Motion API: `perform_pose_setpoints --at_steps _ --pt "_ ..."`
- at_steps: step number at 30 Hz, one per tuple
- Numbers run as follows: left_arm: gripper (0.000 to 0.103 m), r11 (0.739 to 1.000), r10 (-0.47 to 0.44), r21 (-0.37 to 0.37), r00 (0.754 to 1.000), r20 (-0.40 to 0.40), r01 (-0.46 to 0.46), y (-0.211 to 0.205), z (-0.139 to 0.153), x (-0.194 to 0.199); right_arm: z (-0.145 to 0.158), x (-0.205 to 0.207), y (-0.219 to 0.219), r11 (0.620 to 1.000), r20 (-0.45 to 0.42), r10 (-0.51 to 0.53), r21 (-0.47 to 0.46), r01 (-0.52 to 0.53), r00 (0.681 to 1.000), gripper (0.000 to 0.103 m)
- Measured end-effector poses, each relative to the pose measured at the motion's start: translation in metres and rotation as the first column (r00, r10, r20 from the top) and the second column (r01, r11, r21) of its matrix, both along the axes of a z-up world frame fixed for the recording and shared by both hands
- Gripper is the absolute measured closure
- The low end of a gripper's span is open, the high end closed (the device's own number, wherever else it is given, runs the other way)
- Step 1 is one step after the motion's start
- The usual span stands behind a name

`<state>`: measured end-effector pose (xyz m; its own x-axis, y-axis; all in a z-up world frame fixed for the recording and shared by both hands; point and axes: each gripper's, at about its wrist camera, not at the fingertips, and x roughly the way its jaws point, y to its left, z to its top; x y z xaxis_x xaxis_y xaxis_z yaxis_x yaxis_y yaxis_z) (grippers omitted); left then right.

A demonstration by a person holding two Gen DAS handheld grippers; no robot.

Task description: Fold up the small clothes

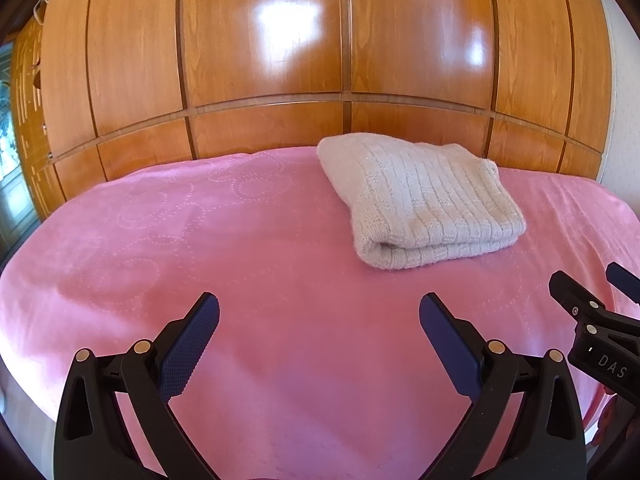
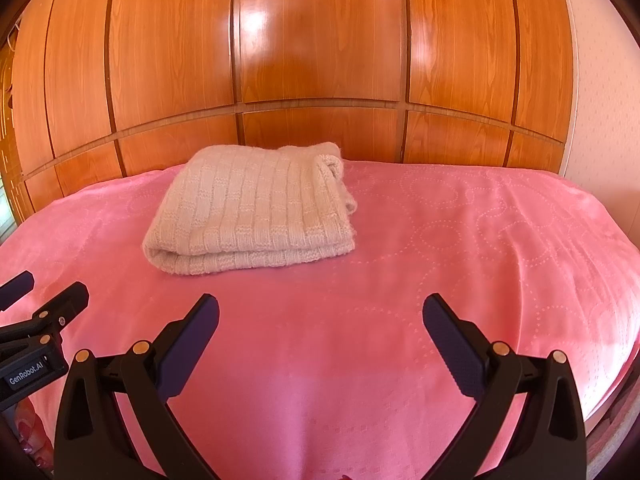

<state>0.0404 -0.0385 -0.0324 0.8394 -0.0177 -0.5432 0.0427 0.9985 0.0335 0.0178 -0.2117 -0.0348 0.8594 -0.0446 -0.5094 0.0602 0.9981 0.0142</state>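
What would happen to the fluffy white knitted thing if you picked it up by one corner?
The folded knit garment would probably flop and come unfolded, since it is soft, ribbed wool lying in loose layers. It looks light for its bulk. Pushed across the pink blanket, it would likely drag and bunch rather than slide, as both surfaces look fuzzy.

Bright, sharp views; white glare on the glossy wooden panels (image 1: 288, 28); edges bow and darken.

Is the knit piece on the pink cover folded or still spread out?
Folded: the cream knit lies as a compact stacked rectangle, with doubled layers showing along its near edge.
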Motion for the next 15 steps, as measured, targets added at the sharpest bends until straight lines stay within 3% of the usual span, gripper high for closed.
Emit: perform_pose_setpoints --at_steps 15 --pt "0.004 0.999 0.015 -0.027 0.998 -0.060 -0.017 0.001 -0.012 0.011 -0.011 0.007 -0.007 1.000 -0.041 -0.004 0.017 0.005 0.999 0.002"
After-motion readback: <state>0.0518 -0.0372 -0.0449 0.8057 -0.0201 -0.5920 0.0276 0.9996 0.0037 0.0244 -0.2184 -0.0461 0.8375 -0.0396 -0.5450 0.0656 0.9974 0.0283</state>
